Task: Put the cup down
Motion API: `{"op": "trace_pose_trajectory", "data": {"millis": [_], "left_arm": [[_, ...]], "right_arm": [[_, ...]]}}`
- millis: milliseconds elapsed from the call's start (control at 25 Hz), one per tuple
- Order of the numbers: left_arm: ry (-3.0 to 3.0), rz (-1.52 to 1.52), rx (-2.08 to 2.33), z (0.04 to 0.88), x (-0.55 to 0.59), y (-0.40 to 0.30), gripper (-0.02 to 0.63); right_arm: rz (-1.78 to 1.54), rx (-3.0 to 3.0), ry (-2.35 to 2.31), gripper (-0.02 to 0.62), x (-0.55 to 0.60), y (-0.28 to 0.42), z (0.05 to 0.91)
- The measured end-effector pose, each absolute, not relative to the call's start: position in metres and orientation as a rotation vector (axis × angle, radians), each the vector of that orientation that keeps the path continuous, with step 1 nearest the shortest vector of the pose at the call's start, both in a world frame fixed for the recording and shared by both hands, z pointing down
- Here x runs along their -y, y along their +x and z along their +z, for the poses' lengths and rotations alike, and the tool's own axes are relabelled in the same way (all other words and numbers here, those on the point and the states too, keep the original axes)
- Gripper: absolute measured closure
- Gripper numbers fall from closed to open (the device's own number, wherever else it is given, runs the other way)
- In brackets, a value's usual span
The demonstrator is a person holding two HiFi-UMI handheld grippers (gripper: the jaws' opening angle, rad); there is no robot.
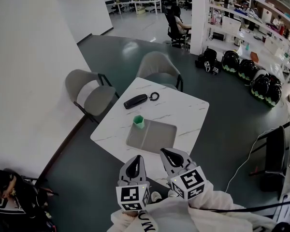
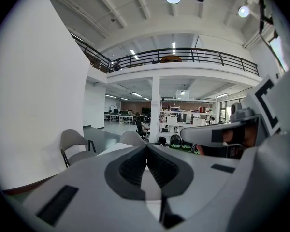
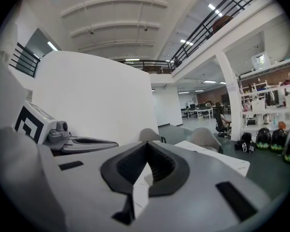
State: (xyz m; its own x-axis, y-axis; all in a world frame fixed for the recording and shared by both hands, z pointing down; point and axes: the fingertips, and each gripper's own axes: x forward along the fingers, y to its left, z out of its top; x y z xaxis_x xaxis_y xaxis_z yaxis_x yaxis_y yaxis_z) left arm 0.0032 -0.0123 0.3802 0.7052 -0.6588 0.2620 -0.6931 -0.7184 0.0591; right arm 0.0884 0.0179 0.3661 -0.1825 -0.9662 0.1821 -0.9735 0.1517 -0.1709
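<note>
A small green cup stands upright on the white marble table, at the far left corner of a grey tray. My left gripper and right gripper hover side by side above the table's near edge, well short of the cup. Both are shut with nothing between their jaws. In the left gripper view the left gripper points level across the room, with the right gripper's body at the right. The right gripper in its own view also points level, jaw tips together.
A black remote-like device with a coiled cord lies on the table's far side. Two grey chairs stand beyond the table. A white wall runs along the left. Helmets line the floor at the right.
</note>
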Motion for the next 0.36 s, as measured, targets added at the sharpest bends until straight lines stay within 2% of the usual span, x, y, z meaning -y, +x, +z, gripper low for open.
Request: {"op": "trace_pose_trajectory", "data": {"millis": [360], "left_arm": [[2.75, 0.342, 1.1, 0.3824, 0.0133, 0.0048, 0.597]], "right_arm": [[0.409, 2.357, 1.979, 0.591, -0.0161, 0.0896, 0.3688]]}}
